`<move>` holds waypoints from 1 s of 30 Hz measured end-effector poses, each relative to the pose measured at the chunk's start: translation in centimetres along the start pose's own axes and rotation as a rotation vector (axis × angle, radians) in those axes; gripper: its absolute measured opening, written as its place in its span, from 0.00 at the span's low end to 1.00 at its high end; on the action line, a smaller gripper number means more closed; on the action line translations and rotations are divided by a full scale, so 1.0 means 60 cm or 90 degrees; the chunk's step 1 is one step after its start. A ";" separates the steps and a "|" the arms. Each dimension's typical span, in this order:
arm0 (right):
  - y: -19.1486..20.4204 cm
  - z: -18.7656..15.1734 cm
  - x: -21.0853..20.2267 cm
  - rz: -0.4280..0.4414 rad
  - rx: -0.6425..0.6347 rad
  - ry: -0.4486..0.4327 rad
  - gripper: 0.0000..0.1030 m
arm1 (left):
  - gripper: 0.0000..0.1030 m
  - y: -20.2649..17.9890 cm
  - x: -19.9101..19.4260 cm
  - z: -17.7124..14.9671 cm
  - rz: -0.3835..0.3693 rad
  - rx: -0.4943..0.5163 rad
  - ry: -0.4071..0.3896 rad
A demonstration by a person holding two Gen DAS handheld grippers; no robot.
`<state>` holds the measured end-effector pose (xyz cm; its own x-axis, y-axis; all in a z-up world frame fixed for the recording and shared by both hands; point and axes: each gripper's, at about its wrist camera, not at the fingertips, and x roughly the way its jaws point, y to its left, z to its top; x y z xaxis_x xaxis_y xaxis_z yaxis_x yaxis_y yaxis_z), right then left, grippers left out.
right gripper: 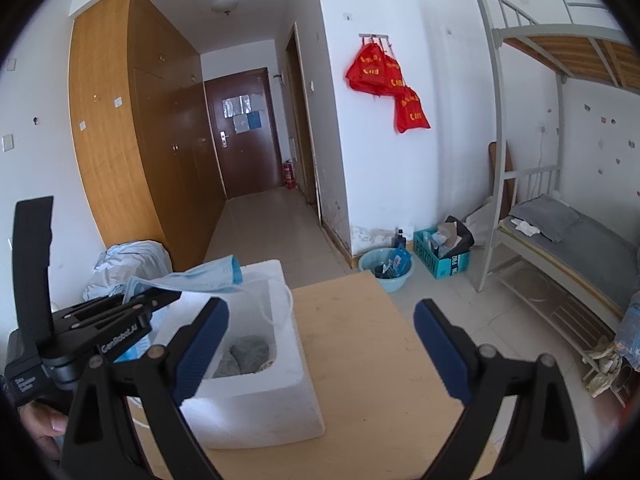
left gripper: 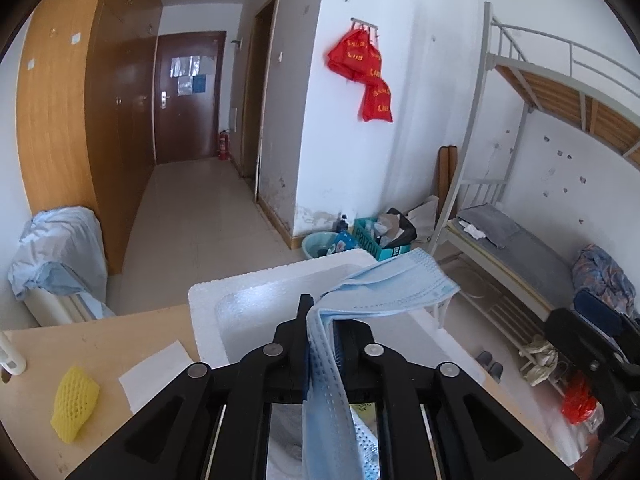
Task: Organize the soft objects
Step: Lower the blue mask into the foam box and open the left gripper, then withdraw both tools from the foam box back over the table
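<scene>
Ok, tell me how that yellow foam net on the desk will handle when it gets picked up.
The yellow foam net looks like open mesh foam, so probably very light and squashy under the pads. It lies slumped flat on the desk, so it likely flops rather than rolls. Its mesh should grip, not slip.

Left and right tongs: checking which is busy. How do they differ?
The left tongs are shut on a blue face mask above the white foam box; the right tongs stand wide open, holding nothing, over the wooden table. Both are black.
</scene>
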<state>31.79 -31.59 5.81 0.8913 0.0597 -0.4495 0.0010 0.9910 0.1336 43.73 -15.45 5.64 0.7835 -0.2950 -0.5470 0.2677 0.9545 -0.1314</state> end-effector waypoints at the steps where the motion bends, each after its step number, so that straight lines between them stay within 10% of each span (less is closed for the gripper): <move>1: 0.000 0.000 0.000 0.001 0.001 0.000 0.93 | 0.17 0.001 0.004 0.001 0.000 -0.002 0.003; 8: -0.004 -0.004 -0.001 0.003 0.001 -0.001 0.93 | 0.78 0.006 -0.009 -0.001 0.021 -0.002 -0.031; 30: 0.010 -0.008 -0.008 0.011 -0.006 0.003 0.93 | 0.88 0.022 -0.034 -0.004 0.065 -0.019 -0.038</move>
<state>31.14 -30.94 5.67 0.8890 0.0770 -0.4513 -0.0186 0.9910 0.1324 42.35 -13.58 6.40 0.8384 -0.1973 -0.5082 0.1688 0.9803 -0.1022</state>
